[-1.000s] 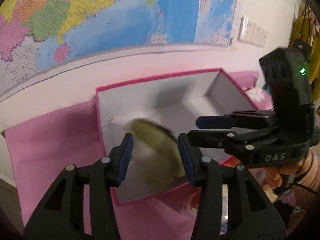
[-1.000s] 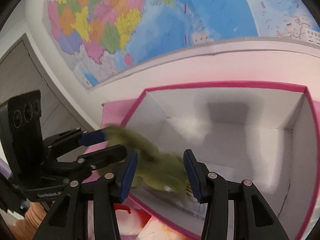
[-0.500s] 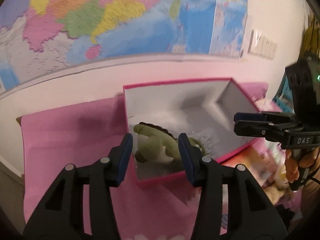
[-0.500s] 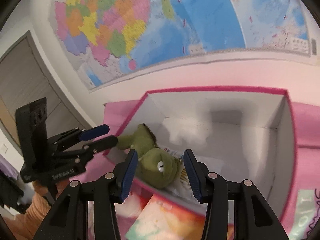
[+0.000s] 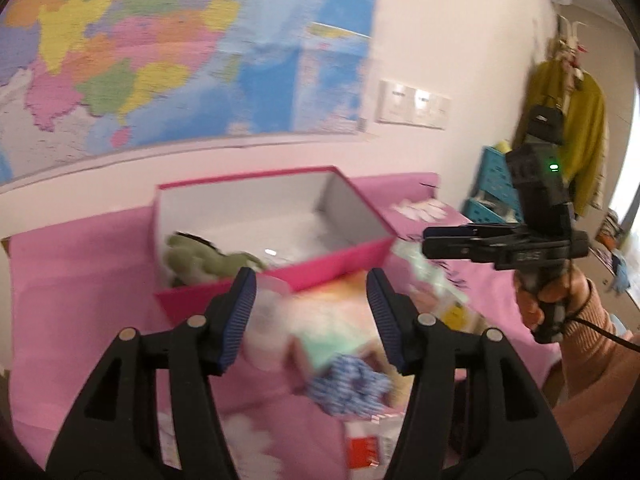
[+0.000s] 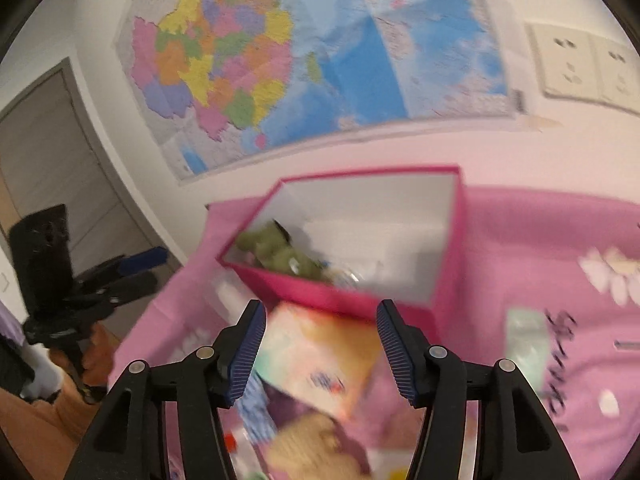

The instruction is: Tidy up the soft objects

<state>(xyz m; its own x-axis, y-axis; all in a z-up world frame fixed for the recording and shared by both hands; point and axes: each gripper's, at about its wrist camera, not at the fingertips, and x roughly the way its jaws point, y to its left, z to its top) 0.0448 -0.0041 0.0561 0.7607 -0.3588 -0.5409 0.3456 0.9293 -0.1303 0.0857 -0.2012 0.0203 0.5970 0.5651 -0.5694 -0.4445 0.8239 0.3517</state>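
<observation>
Left gripper (image 5: 307, 316) and right gripper (image 6: 320, 344): jaws have just been opening, both empty. Green plush toy (image 5: 208, 258) lies in the pink box (image 5: 340, 258) at 11 o'clock. Centre over the blue checked cloth (image 5: 348, 388) at 6 o'clock before closing.

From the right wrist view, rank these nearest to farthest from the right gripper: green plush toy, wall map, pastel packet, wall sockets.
From the right gripper:
1. Pastel packet, right between the open jaws, lying below them.
2. Green plush toy, in the pink box's near-left corner.
3. Wall map and wall sockets, both on the far wall; too close to call.
</observation>
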